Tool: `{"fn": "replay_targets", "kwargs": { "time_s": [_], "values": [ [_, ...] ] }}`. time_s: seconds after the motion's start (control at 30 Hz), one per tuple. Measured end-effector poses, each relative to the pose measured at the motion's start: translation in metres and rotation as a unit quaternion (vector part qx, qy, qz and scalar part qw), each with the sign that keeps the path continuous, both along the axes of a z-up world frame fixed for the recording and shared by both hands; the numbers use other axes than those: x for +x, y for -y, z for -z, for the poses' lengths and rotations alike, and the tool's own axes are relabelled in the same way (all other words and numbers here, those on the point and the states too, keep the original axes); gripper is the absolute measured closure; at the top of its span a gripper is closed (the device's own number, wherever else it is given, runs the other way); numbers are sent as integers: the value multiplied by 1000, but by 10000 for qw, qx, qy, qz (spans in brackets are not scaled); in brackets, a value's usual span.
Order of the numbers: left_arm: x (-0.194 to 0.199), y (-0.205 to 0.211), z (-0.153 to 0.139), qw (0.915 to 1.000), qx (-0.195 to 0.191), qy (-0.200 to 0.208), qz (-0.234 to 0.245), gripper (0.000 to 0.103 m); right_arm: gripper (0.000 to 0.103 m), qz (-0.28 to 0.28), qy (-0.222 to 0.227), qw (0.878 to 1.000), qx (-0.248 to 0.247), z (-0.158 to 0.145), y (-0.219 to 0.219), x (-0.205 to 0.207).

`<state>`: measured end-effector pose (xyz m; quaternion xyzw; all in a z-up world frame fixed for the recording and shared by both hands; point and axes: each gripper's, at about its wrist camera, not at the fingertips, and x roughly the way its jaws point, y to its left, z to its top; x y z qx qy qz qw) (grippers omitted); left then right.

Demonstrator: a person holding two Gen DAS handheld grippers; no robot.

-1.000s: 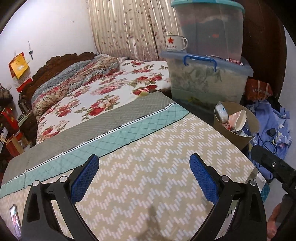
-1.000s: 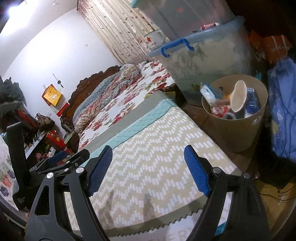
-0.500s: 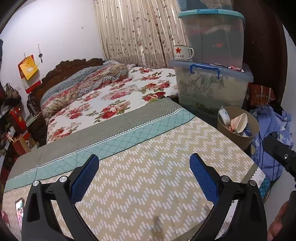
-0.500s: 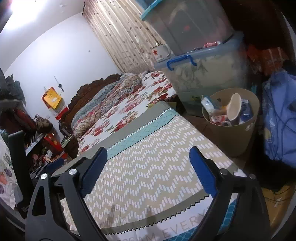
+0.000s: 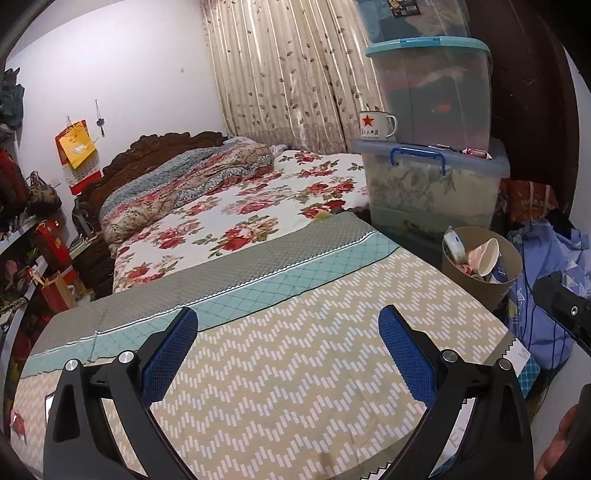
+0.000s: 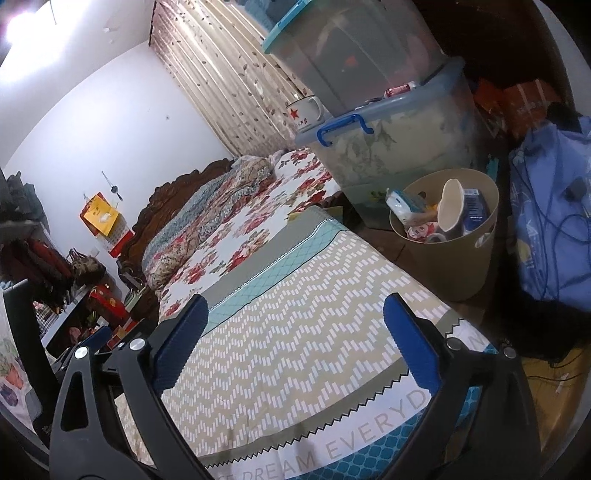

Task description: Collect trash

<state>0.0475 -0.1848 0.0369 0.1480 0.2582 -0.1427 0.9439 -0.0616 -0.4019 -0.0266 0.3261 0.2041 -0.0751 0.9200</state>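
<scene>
Right wrist — right gripper point(image 6: 291, 332) jaws just widened, empty | cloth lettering point(image 6: 369, 435) — unreadable from left wrist

The left tool point(image 5: 286, 325) is pointing toward 12 o'clock and tilting downward, jaws spread wide and empty. The right tool point(image 6: 293, 314) is doing likewise, its jaws having just been opening, nothing between them.

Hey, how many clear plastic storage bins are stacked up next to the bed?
3 show: the blue-handled bottom bin beside the bed, the teal-lidded bin on top of it, and a third bin above that, cut off by the frame. More may sit higher, out of view.
</scene>
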Motion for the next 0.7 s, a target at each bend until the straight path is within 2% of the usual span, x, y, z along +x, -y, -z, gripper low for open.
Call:
{"fn": "replay_targets", "kwargs": {
  "time_s": [0.13, 0.7],
  "values": [
    [-3, -3, 0, 9998, 40, 82, -191, 9, 8, 31, 14, 10000, -5, 0, 0, -3],
    [-12, -6, 0, 9998, 50, 12, -210, 8, 7, 82, 35, 10000, 31, 1, 0, -11]
  ]
}}
